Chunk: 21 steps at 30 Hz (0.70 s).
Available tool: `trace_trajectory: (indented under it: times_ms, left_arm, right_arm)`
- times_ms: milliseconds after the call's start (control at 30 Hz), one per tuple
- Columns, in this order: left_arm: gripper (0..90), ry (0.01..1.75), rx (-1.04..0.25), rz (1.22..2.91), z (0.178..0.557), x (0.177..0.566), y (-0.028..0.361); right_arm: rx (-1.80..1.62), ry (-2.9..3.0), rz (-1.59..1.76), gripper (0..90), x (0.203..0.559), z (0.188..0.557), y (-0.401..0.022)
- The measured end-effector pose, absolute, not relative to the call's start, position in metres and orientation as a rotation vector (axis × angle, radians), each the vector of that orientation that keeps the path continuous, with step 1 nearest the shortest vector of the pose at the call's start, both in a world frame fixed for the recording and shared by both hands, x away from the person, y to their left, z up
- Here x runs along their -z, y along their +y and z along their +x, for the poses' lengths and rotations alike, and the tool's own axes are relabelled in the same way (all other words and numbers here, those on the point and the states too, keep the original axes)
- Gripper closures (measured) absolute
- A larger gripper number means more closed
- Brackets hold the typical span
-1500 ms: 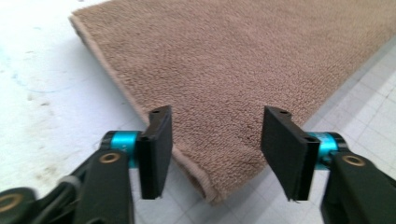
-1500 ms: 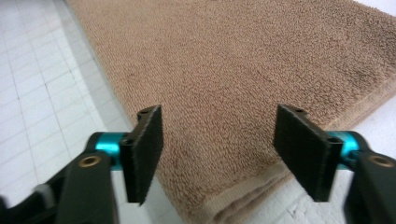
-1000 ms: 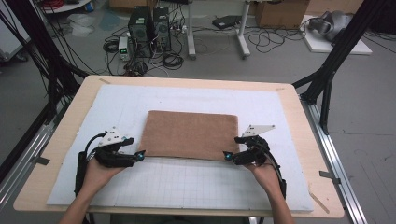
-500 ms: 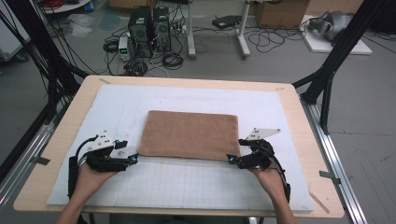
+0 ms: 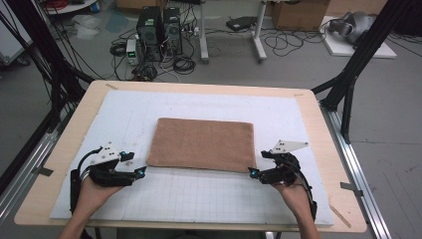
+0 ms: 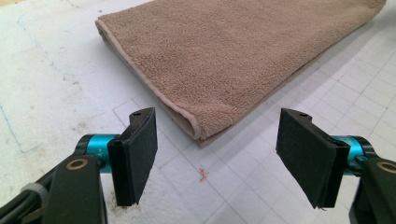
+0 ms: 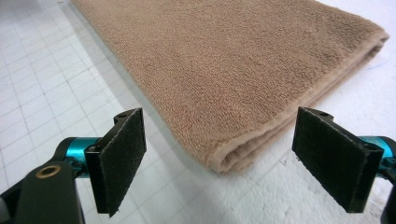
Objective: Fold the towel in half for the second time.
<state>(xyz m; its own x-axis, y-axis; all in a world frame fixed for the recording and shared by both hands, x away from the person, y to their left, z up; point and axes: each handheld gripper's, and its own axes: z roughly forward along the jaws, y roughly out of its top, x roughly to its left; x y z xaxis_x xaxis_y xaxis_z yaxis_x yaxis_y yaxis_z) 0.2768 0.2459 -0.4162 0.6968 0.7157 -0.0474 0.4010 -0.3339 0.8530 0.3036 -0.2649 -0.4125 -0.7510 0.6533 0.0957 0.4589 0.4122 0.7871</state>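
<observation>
High view takes in the whole folded brown towel (image 5: 201,144) flat on the white mat (image 5: 308,124) of the counter (image 5: 318,107); each gripper view shows just one near corner's stacked layers. Since a second ago, both hands have drawn back from those corners. Left hand-held gripper (image 5: 142,171) and right hand-held gripper (image 5: 252,173) stand apart, empty, just short of the towel.
</observation>
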Motion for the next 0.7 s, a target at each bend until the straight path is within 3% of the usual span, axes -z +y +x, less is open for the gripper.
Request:
trace_trajectory:
  times_ms: [700]
  left_arm:
    - [24.1, 0.871, -0.415, 1.964, 0.263, 0.416, 0.255]
  right_arm:
    - [-1.268, 2.405, 0.987, 11.8, 0.414, 0.283, -0.286]
